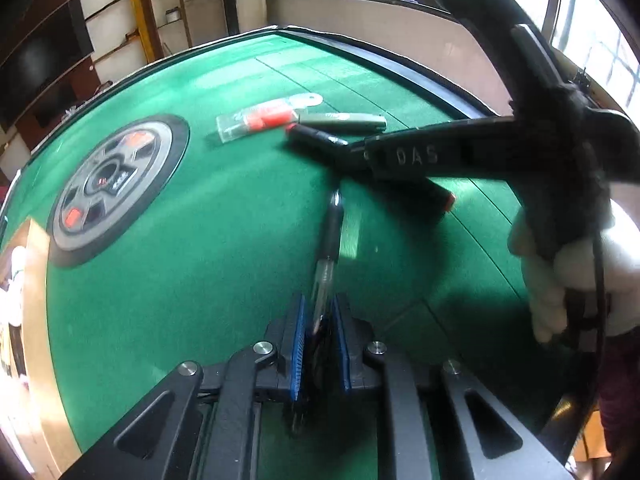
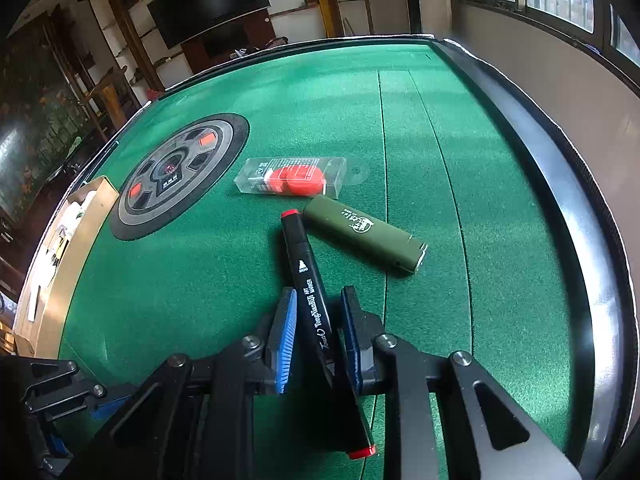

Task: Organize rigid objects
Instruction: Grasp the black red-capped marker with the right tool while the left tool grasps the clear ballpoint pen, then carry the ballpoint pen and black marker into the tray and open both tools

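Green felt table (image 2: 400, 128), left gripper (image 1: 320, 332) clamping pen (image 1: 326, 264), right gripper (image 2: 318, 336) spread around marker (image 2: 308, 280).

Black linkage arms (image 2: 224, 400) — blue-padded jaws

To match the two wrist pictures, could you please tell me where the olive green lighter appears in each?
Left wrist view: olive green lighter upper centre, behind the black marker.
Right wrist view: lighter centre-right, right of the marker.
Shared landmark: clear box of red pieces, just beyond it.
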Motion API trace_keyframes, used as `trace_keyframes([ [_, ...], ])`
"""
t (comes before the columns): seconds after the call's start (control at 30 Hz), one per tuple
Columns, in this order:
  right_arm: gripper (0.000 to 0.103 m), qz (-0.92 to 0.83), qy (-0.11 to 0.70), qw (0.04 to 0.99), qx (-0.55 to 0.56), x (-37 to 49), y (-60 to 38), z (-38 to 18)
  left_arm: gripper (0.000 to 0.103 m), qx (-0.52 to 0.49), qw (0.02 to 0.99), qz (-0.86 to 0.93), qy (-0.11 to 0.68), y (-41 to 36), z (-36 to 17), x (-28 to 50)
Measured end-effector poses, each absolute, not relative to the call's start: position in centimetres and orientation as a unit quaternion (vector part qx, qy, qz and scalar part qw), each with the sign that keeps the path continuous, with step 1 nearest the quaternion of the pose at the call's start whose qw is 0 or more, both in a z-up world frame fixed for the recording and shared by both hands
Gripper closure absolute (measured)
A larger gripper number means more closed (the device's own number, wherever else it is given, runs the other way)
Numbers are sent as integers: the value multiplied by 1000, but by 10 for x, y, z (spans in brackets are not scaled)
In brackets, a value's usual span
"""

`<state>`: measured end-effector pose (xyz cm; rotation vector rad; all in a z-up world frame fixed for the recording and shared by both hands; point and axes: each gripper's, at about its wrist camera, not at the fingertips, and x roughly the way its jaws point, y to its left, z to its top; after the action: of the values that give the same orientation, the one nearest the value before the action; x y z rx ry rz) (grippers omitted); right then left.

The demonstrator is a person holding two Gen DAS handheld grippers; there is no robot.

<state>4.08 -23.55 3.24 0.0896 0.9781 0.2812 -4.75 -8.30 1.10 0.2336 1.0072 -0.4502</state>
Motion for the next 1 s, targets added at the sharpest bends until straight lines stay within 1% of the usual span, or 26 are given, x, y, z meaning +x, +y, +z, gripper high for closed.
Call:
trace_keyframes([
  [0.1,77,137,468,872,46,40,-235,32,89,107,847,-210,477,-83,11,-53],
  [0.17,75,137,467,873,43,39,-233,32,85,103,849,-204,476,-87,8,-47],
  [0.23,74,136,465,874,42,39,-232,32,73,103,853,-203,470,-94,7,-45],
  [0.27,74,135,464,874,42,39,-232,32,73,107,856,-203,463,-98,7,-46],
  [0.3,74,135,463,875,42,38,-232,32,73,111,858,-205,457,-101,6,-48],
  [0.37,74,136,462,875,41,39,-231,32,88,103,856,-213,459,-98,7,-48],
  [0.4,73,137,462,875,40,39,-231,32,93,98,854,-215,464,-97,8,-48],
  [0.53,63,150,459,875,41,38,-229,32,93,62,861,-213,458,-76,16,-56],
  [0.67,62,148,452,879,23,37,-223,32,93,-4,876,-214,433,-39,38,-72],
  [0.9,61,131,447,885,-8,35,-213,31,93,-73,906,-209,360,32,84,-119],
  [0.97,70,118,447,887,-21,33,-211,31,93,-87,913,-205,342,52,96,-133],
  [1.0,86,114,448,887,-23,32,-211,31,93,-91,917,-201,334,60,101,-139],
])
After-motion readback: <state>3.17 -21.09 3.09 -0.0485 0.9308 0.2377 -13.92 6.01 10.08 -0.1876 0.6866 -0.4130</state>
